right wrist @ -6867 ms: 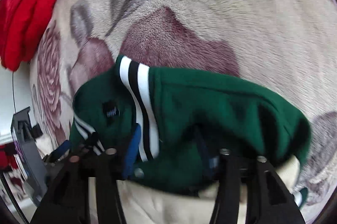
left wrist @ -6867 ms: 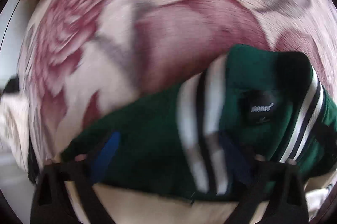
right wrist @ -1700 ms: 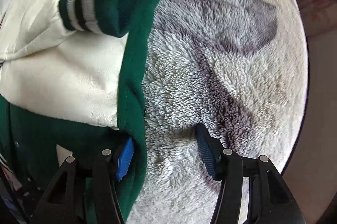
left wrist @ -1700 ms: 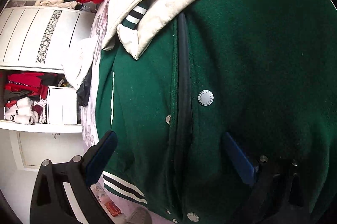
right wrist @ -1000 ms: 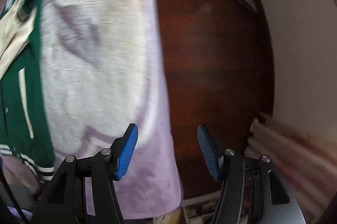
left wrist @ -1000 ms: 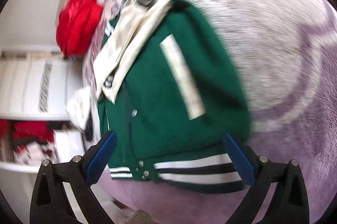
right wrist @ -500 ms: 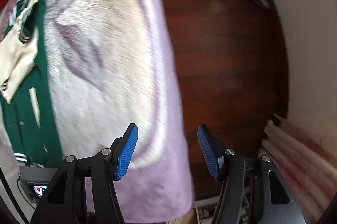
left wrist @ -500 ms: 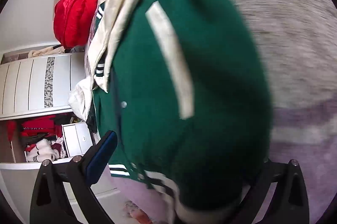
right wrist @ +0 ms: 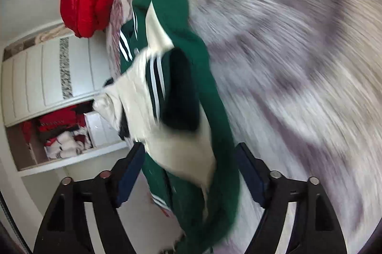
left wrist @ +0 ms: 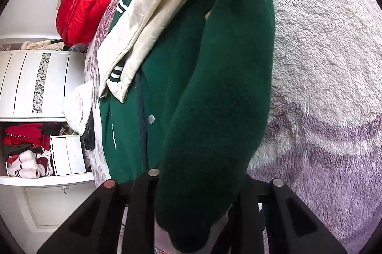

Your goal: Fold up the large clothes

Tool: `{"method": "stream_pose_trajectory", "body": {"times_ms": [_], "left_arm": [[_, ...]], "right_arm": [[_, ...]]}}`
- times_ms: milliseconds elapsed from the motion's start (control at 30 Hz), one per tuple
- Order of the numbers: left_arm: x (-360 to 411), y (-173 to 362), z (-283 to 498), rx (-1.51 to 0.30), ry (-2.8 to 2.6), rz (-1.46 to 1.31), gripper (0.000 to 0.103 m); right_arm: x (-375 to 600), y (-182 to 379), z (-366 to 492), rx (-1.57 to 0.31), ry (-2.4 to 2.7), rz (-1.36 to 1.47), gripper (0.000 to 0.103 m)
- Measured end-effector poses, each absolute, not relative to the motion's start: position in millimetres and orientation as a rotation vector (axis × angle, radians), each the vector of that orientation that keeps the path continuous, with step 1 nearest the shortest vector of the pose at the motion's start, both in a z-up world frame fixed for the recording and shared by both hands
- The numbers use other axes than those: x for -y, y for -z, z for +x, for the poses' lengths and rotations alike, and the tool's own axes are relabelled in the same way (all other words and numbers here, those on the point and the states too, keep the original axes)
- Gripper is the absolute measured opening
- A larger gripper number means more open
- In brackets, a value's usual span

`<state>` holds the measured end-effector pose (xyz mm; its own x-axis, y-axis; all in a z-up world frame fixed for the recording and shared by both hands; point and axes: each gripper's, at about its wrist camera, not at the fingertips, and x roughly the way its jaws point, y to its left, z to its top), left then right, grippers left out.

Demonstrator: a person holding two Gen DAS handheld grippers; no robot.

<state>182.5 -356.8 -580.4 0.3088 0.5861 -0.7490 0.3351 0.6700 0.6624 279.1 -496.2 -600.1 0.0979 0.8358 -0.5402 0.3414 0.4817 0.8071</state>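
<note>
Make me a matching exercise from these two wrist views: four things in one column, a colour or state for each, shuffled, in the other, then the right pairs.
Things:
1. jacket body
2. jacket sleeve
3. puffy bundle
4. left gripper

Colour or state:
A. cream with striped cuffs
B. bright red, at the far edge of the blanket
C. closing on a fold of green cloth
D. dark green, with metal snaps

Pairs: 1-D, 2-A, 3-B, 4-C
</note>
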Motion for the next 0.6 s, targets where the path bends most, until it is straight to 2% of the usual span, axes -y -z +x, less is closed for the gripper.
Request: {"method": "stream_pose_trajectory", "body": {"times_ms": [167,267,333,433,600], "left_arm": [[348,579,188,-1.308,-0.185,0.859,0.019],[342,575,190,-1.314,-0.175,0.822,0.019],[335,568,191,-1.313,-0.166,0.788,0.019],[322,553,190,-1.297,-0.151,0.723,0.017],[288,509,188,-1.273,-0.09,0.581,0.016]], "right_arm": [[465,640,321,-1.578,-0.512,1.087,0.084],[450,640,328,-1.56,-0.5,1.082,0.082],[441,633,329,-1.56,-0.48,1.057,0.042],[430,608,327,-1.561,-0.407,0.97,0.023],[391,529,335,-1.546,-0.372,0.81,0.018]]}}
